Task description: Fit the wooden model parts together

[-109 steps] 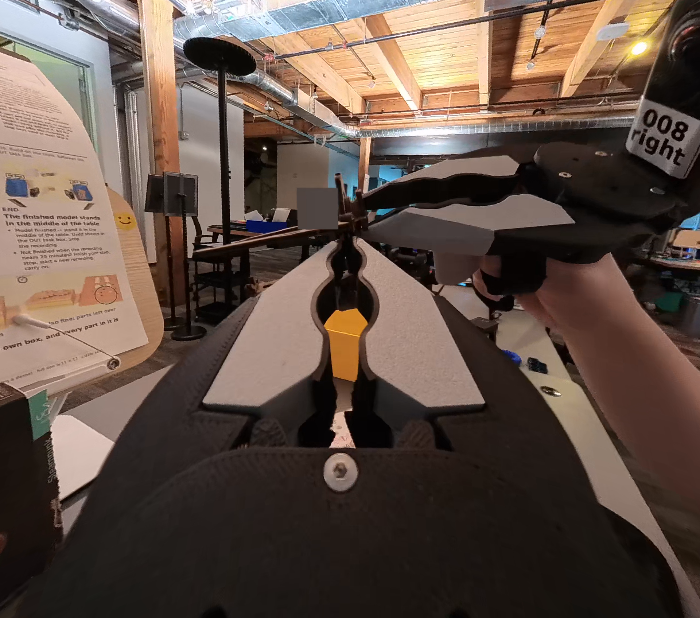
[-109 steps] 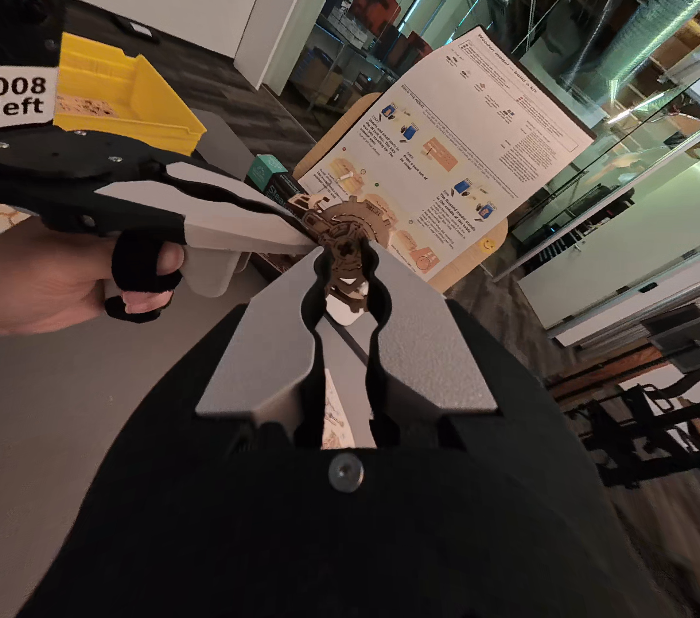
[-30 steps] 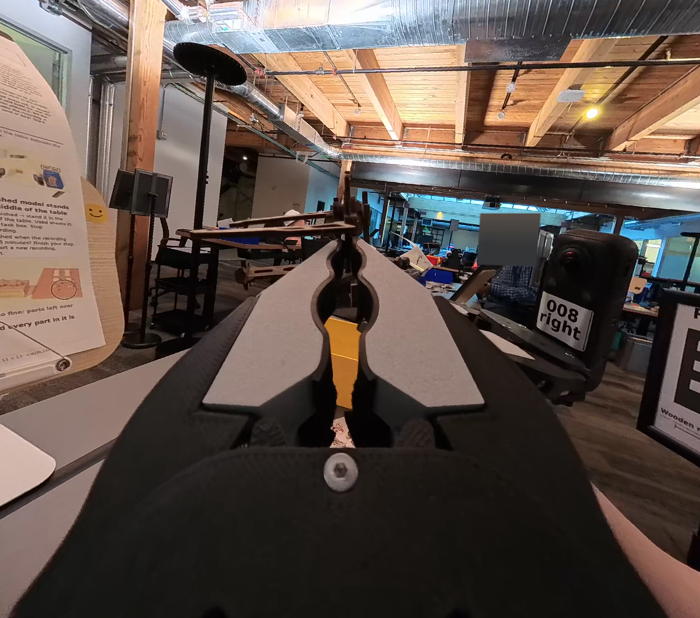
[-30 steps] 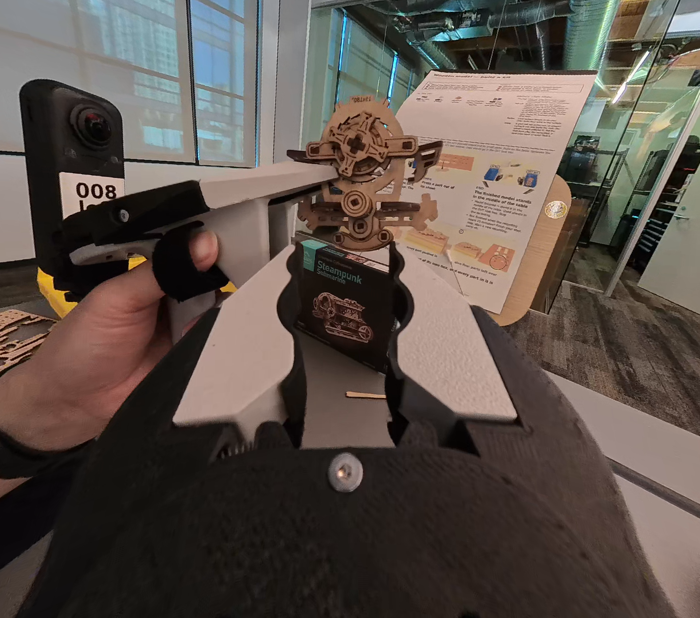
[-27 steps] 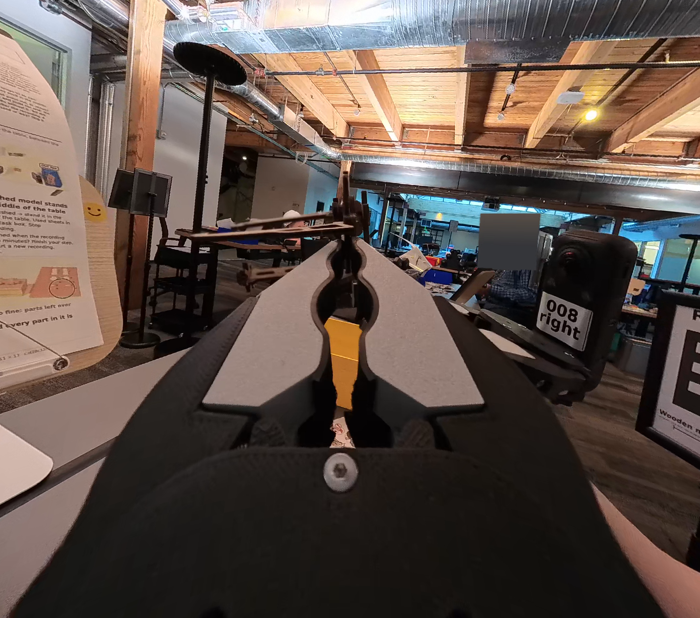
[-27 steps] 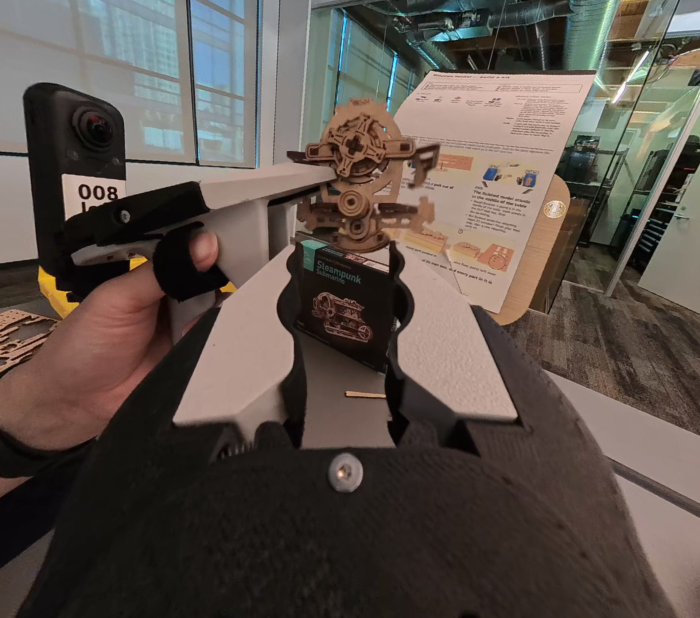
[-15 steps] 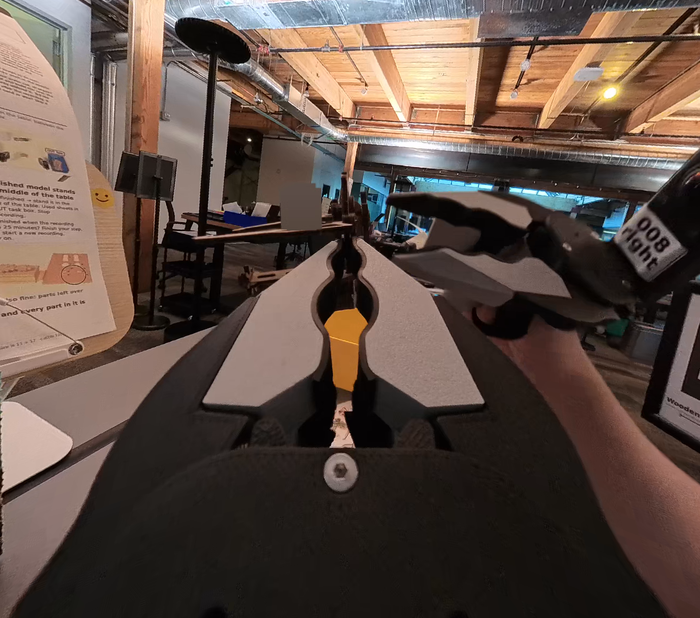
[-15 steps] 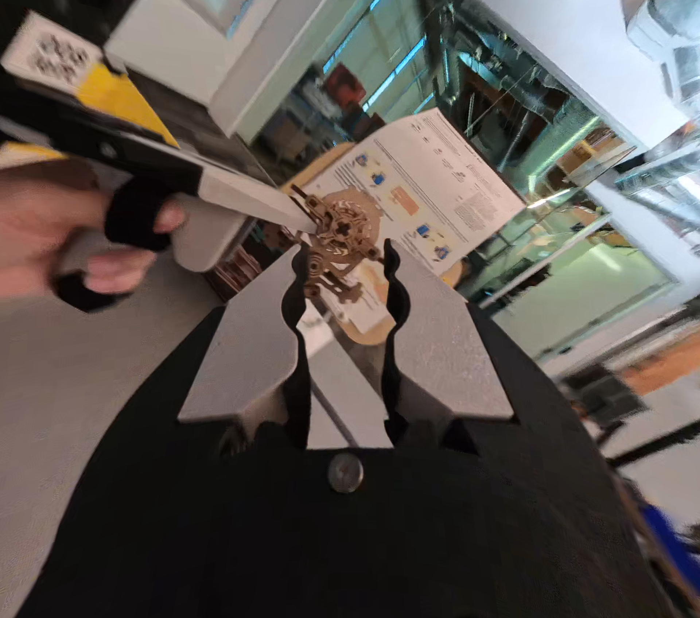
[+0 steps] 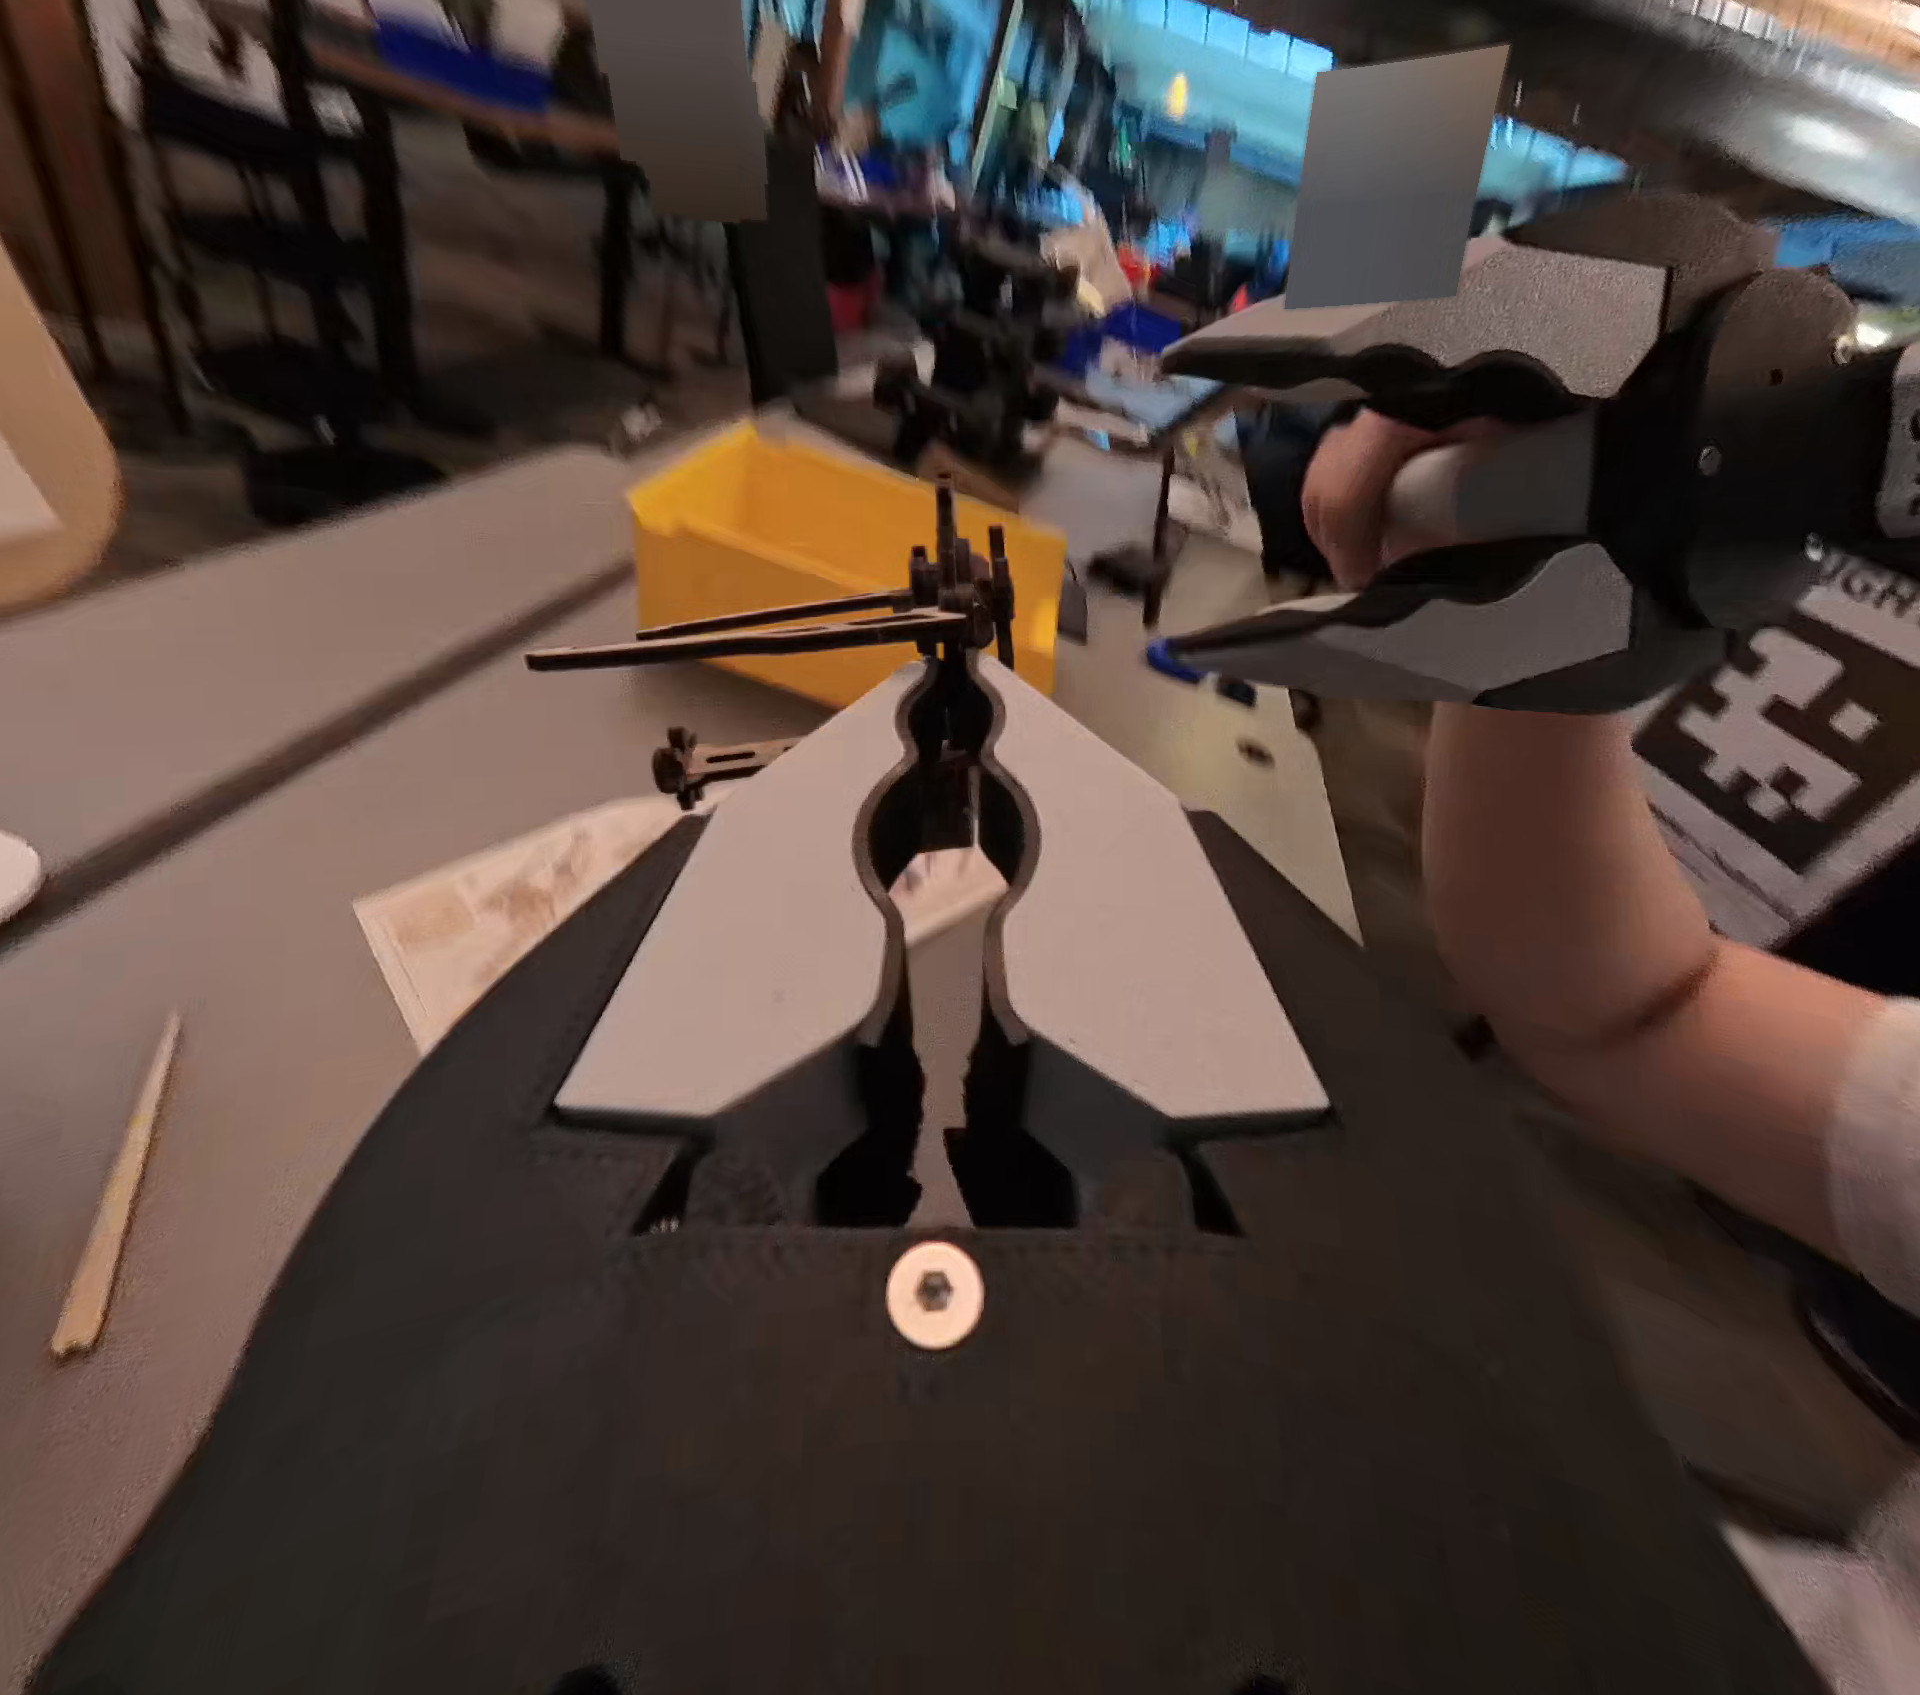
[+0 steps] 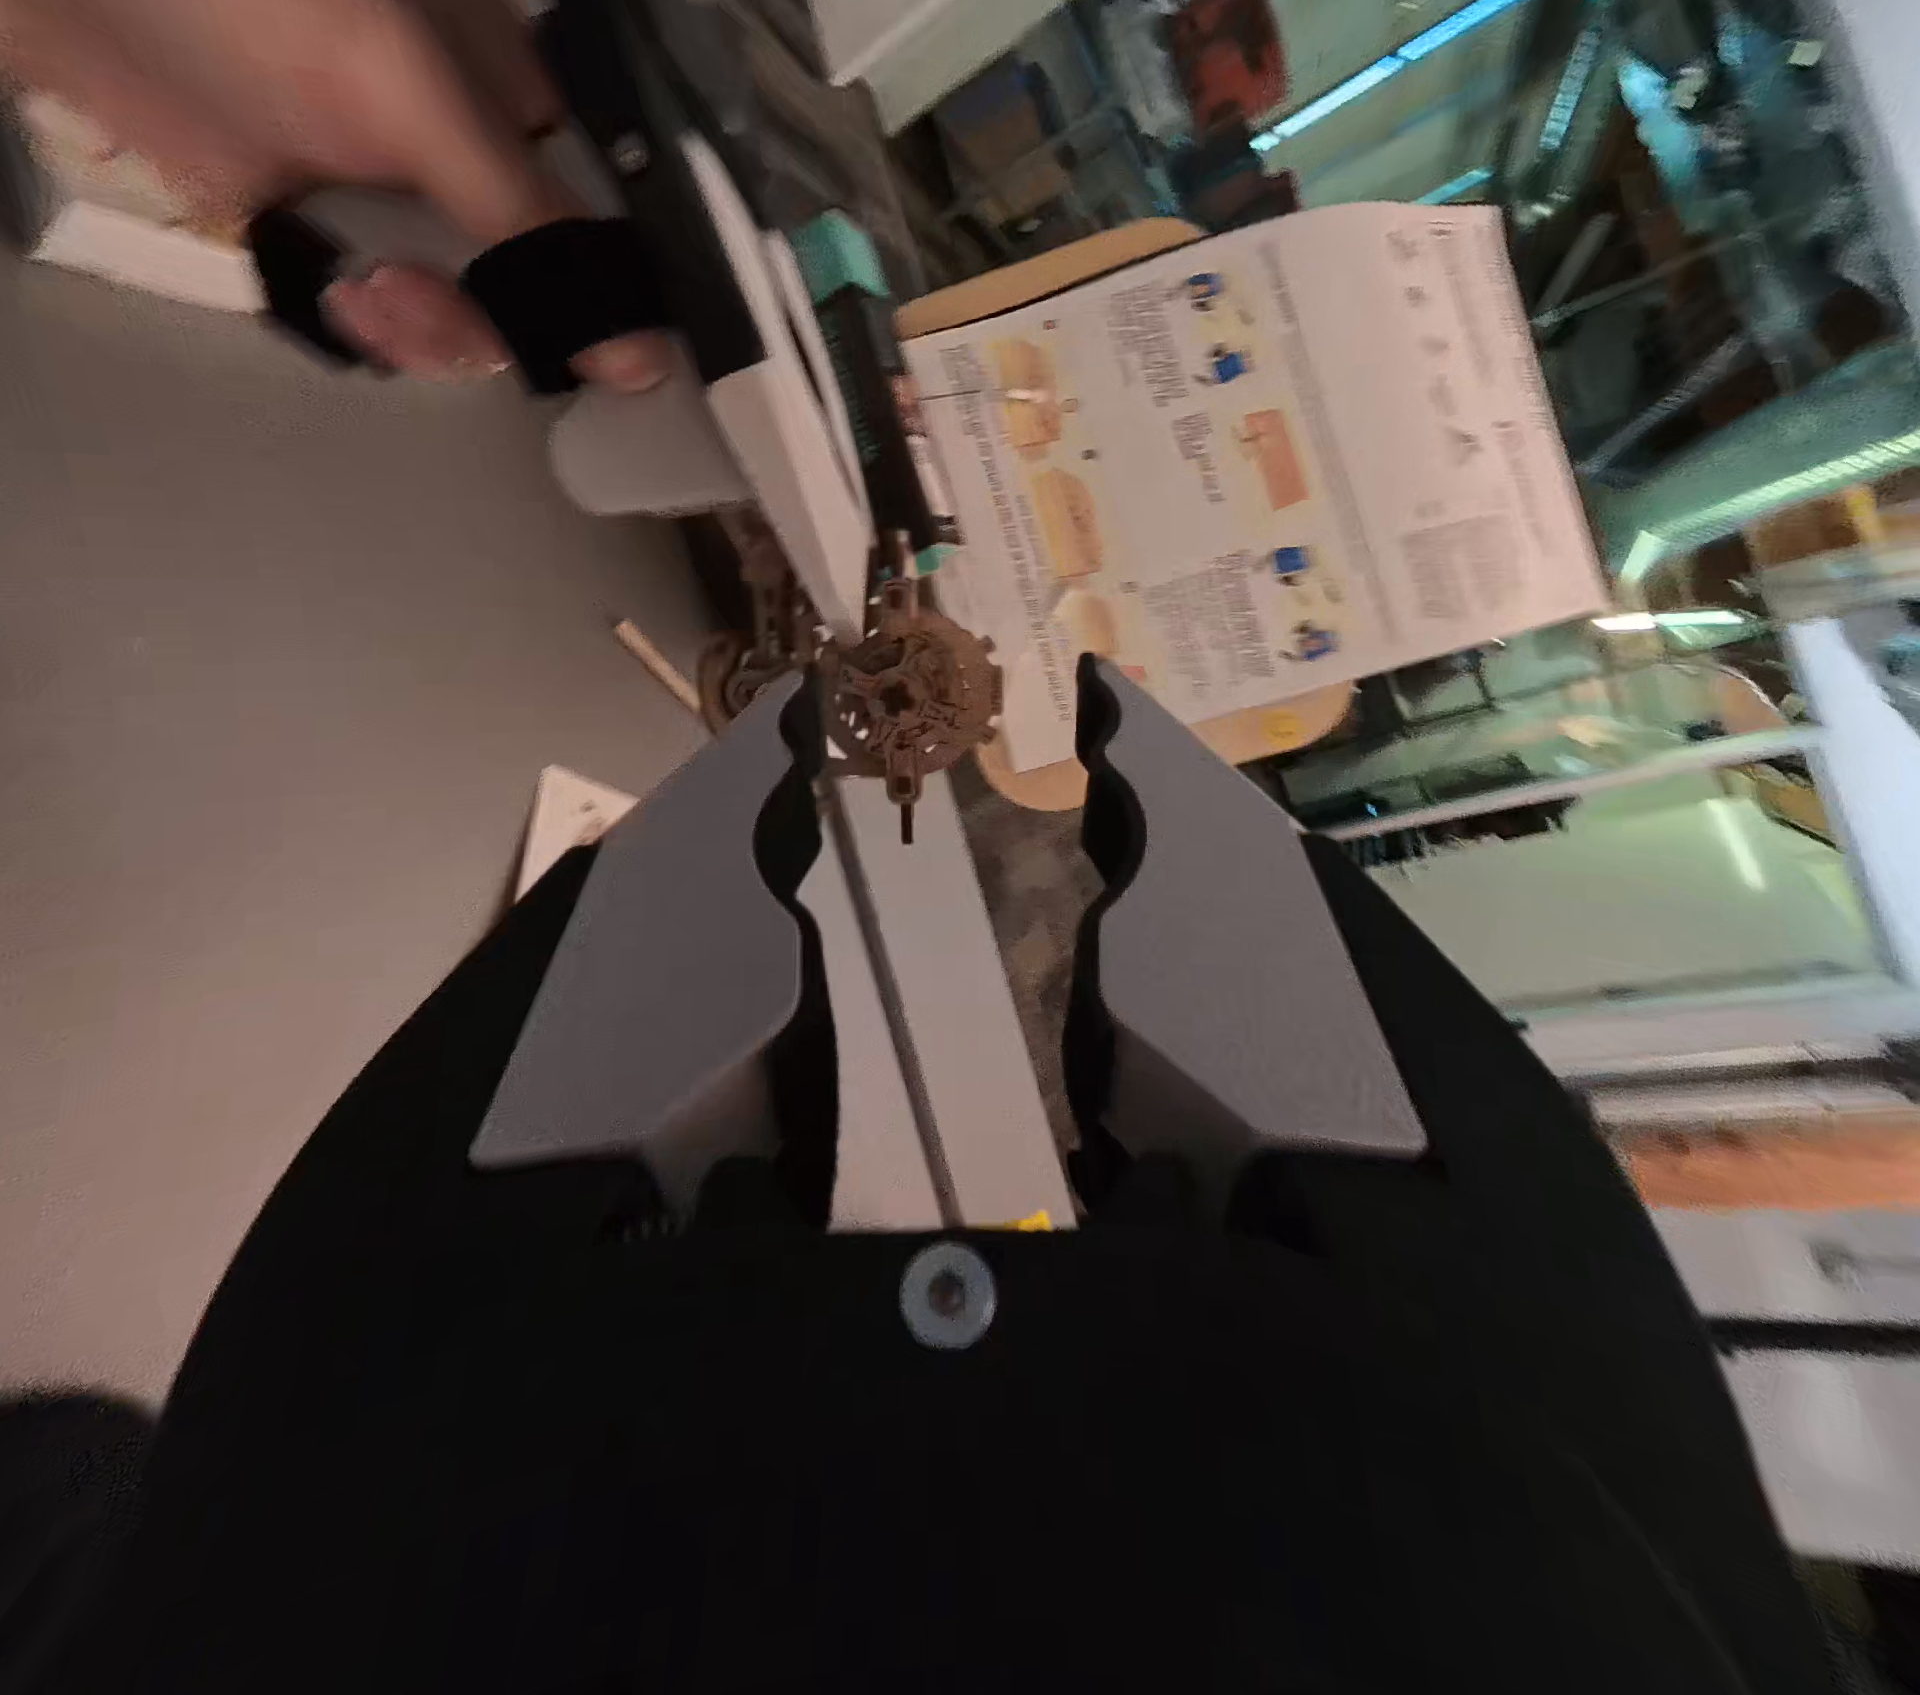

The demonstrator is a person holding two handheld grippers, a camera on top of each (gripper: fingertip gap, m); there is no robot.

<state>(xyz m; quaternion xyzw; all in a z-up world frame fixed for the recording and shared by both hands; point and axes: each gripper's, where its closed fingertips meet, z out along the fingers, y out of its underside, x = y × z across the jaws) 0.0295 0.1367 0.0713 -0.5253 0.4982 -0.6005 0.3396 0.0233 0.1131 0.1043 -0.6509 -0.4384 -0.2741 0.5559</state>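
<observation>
Left gripper (image 9: 948,679) pinches wooden model (image 9: 940,606) at its hub above tabletop (image 9: 260,689), presenting it. I hold right gripper (image 10: 940,689) wide open, empty, facing its gear face, presumably to regrasp.

Matt grey plates on a grainy black plastic claw (image 9: 948,689); dark wooden model (image 9: 940,606); glossy yellow plastic bin (image 9: 790,544); smooth matt grey worktop (image 9: 260,866).

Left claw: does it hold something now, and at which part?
Yes. The left claw, shut, grips the wooden model at its edge; the right claw is open and empty.
</observation>
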